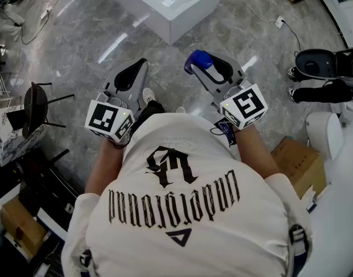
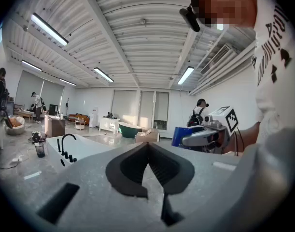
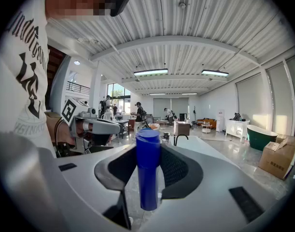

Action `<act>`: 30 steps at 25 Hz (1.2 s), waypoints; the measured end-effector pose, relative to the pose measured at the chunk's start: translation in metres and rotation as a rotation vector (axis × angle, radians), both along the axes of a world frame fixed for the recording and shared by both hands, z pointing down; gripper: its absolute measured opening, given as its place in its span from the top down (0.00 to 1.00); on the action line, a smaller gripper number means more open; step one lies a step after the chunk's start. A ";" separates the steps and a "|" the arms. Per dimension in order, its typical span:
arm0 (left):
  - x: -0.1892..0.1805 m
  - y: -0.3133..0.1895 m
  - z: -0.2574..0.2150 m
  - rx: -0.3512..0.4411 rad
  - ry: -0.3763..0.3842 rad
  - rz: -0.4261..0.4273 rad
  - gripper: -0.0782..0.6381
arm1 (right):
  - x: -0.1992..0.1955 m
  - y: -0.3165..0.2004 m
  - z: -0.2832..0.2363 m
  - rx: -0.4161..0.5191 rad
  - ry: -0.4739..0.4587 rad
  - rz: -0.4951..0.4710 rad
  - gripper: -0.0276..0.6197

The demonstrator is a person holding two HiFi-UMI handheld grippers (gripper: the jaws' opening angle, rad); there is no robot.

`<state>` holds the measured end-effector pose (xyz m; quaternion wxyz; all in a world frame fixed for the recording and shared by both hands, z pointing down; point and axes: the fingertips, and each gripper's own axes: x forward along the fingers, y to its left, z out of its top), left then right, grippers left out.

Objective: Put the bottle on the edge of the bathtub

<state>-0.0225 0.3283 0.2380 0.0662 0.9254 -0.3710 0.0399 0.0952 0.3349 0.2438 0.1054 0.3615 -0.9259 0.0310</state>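
Note:
A blue bottle point(image 3: 147, 178) stands upright between the jaws of my right gripper point(image 3: 148, 151), which is shut on it. In the head view the bottle point(image 1: 199, 60) shows at the tip of the right gripper point(image 1: 206, 68), above the grey floor. My left gripper point(image 2: 147, 148) is shut with nothing in it; it is held beside the right one, at the left point(image 1: 136, 71). The white bathtub point(image 1: 182, 7) stands ahead of both grippers, a stretch of floor away. Its black faucet point(image 2: 65, 141) shows in the left gripper view, and its rim point(image 3: 205, 146) lies behind the bottle.
A cardboard box point(image 1: 297, 163) sits at my right, another point(image 1: 17, 227) at my lower left. A black chair point(image 1: 34, 108) stands to the left. A seated person's legs point(image 1: 320, 91) are at the right. A green tub point(image 3: 260, 137) and several people are farther off.

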 end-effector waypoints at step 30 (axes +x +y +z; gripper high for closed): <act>-0.147 -0.178 0.006 -0.040 0.026 0.098 0.87 | -0.109 -0.178 -0.001 -0.023 0.038 0.143 0.72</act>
